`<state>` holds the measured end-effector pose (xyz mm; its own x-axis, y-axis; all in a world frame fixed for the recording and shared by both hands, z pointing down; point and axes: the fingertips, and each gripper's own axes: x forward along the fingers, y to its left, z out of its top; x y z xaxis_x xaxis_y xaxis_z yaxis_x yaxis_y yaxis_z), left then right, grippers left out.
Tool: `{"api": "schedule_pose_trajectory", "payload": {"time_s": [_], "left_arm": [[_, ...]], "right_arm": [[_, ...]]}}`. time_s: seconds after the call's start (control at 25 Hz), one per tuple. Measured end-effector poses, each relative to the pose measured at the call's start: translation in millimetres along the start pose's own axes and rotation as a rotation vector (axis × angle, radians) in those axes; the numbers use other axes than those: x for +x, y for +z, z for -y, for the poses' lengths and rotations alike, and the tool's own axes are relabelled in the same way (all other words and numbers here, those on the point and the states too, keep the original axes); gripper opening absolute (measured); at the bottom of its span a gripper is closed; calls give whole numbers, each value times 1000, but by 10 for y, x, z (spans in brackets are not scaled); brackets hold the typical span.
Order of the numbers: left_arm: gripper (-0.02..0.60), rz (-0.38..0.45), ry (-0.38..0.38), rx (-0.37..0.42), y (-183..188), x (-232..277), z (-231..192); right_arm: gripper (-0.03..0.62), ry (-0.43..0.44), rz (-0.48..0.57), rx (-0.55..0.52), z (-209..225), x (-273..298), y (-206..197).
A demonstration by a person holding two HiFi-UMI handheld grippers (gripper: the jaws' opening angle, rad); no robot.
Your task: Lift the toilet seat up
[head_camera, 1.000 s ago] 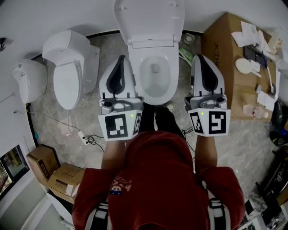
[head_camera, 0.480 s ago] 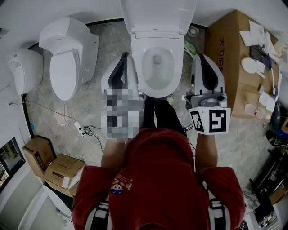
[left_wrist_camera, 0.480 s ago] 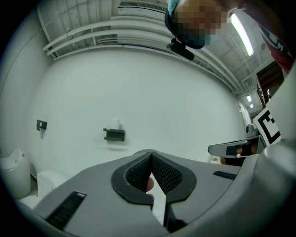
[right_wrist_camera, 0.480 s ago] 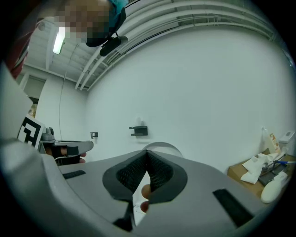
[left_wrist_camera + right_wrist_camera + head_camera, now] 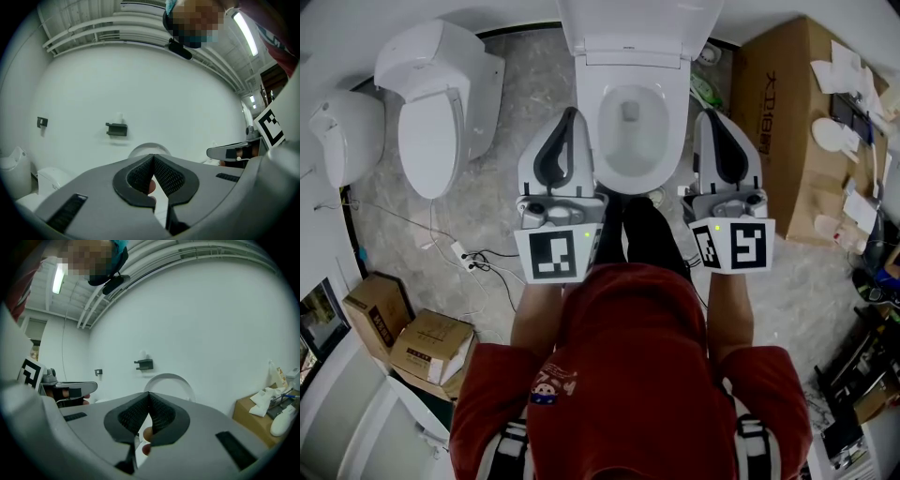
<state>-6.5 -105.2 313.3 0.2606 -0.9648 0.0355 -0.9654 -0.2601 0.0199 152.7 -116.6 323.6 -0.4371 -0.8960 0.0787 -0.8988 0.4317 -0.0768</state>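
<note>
Toilet (image 5: 602,155) stands at centre in the head view, with a white flap (image 5: 628,28) tipped up at its back; I cannot tell whether that is the toilet seat with the lid or the lid alone. The left gripper (image 5: 572,116) hangs just left of the bowl and the right gripper (image 5: 713,118) just right of it, each with jaws pressed together on nothing. A cardboard box (image 5: 787,122) stands right of the toilet.

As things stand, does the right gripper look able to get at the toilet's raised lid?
Probably yes. The right gripper, jaws shut, sits just right of the bowl and points toward the raised lid, with nothing visible between them.
</note>
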Motion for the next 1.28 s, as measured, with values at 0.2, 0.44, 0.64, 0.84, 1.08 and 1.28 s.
{"api": "schedule_pose_trajectory", "payload": {"time_s": [0.2, 0.44, 0.64, 0.84, 1.08, 1.28], "left_arm": [[8, -22, 6, -8, -158, -14, -25], [8, -52, -7, -11, -431, 25, -52], [8, -82, -24, -19, -700, 23, -51], [8, -106, -27, -41, -930, 3, -88], [8, -138, -16, -69, -1209, -90, -160], [8, -162, -7, -87, -1478, -100, -207]], "right_arm": [[9, 17, -24, 4, -49, 59, -175], [9, 31, -80, 15, -114, 135, -517], [9, 47, -143, 31, -186, 158, -859], [9, 66, -189, 25, -245, 212, -1122], [9, 92, -246, 35, -370, 235, -1471], [9, 122, -296, 32, -494, 234, -1781]]}}
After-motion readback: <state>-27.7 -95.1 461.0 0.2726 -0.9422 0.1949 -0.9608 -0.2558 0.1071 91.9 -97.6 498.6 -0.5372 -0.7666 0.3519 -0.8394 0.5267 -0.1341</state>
